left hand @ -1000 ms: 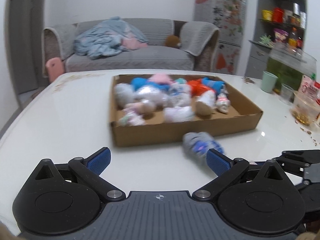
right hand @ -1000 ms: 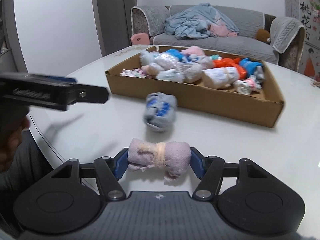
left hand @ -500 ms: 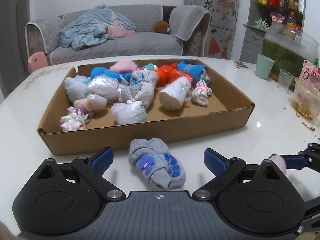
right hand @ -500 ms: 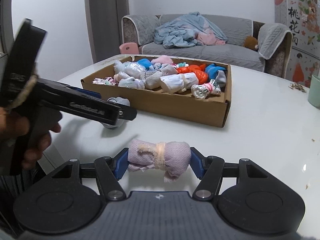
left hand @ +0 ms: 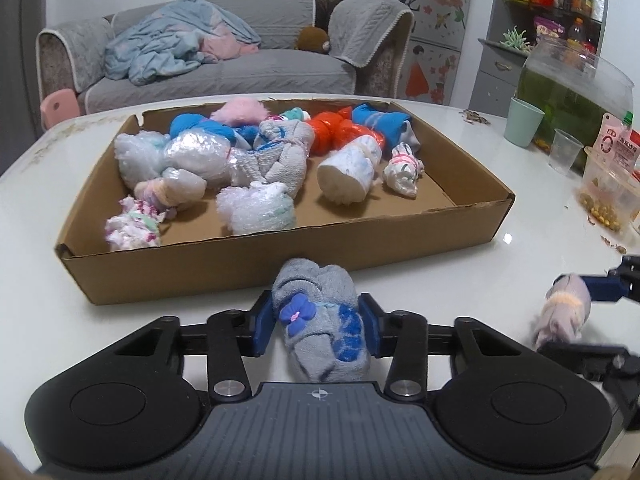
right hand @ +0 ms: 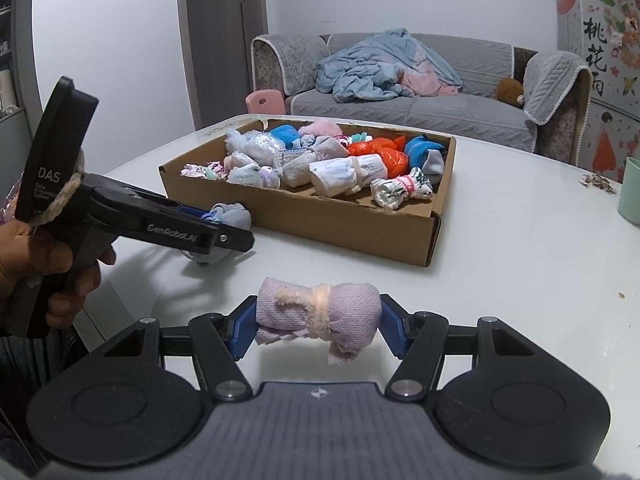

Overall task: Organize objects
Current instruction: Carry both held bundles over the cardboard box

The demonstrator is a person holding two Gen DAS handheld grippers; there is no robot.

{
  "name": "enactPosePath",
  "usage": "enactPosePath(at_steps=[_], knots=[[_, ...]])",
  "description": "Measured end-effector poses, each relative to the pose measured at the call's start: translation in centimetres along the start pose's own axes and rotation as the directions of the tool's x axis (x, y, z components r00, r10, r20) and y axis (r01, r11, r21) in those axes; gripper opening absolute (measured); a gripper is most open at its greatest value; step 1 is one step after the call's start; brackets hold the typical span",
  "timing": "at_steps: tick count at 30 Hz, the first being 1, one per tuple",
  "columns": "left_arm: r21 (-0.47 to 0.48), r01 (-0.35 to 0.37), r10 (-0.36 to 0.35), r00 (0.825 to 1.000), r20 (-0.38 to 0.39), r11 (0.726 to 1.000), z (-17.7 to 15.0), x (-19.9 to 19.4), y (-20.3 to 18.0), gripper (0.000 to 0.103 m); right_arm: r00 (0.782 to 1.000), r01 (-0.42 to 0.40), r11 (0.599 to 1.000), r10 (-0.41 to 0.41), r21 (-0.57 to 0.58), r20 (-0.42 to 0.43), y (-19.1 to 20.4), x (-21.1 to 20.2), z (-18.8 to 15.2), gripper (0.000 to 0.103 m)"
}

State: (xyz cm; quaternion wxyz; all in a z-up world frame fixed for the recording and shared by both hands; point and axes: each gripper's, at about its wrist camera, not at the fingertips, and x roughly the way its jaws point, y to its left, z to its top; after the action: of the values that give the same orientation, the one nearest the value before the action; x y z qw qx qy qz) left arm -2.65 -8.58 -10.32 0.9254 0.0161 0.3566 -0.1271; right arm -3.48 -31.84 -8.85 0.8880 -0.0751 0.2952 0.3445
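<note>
Left gripper [left hand: 317,329]: jaws have just been closing and now pinch the grey sock roll [left hand: 320,326], blue pads pressed on both its sides; the roll lies on the white table [left hand: 48,312] just in front of the cardboard box [left hand: 280,264]. Right gripper [right hand: 318,320]: clamped on the pink sock roll [right hand: 318,312], gripped at both ends and held above the table, apart from the box. The box holds many rolled socks, among them an orange bundle [left hand: 340,136] and a white roll [left hand: 348,168]. A hand [right hand: 24,264] grips the left gripper's handle.

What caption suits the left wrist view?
Left tool closed on a grey sock bundle before the cardboard box of rolled socks.
</note>
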Motion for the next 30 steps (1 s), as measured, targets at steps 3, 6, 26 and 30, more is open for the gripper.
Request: enactPosePath(at_steps=[3,6,26,30], knots=[[0.022,-0.008,0.008,1.000,-0.002,1.000,0.0,-0.8,0.4,0.047,1.000,-0.003,1.000,0.003,-0.008,0.005,-0.6,-0.5,0.5,0.059],[0.027,0.008,-0.009,1.000,0.012,1.000,0.6,-2.4,1.0,0.047,1.000,0.009,1.000,-0.008,-0.028,0.015,-1.4,-1.2,1.4,0.059],[0.193,0.139,-0.169,0.974,0.149,0.971,14.0,-4.7,-0.3,0.047,0.989,-0.058,0.947,0.098,-0.317,0.110,-2.5,-0.8,13.6,0.059],[0.208,0.156,-0.181,0.978,0.106,0.966,14.4,-3.1,-0.7,0.047,0.990,-0.089,0.933,0.121,-0.349,0.072,-2.2,0.8,14.4,0.059]])
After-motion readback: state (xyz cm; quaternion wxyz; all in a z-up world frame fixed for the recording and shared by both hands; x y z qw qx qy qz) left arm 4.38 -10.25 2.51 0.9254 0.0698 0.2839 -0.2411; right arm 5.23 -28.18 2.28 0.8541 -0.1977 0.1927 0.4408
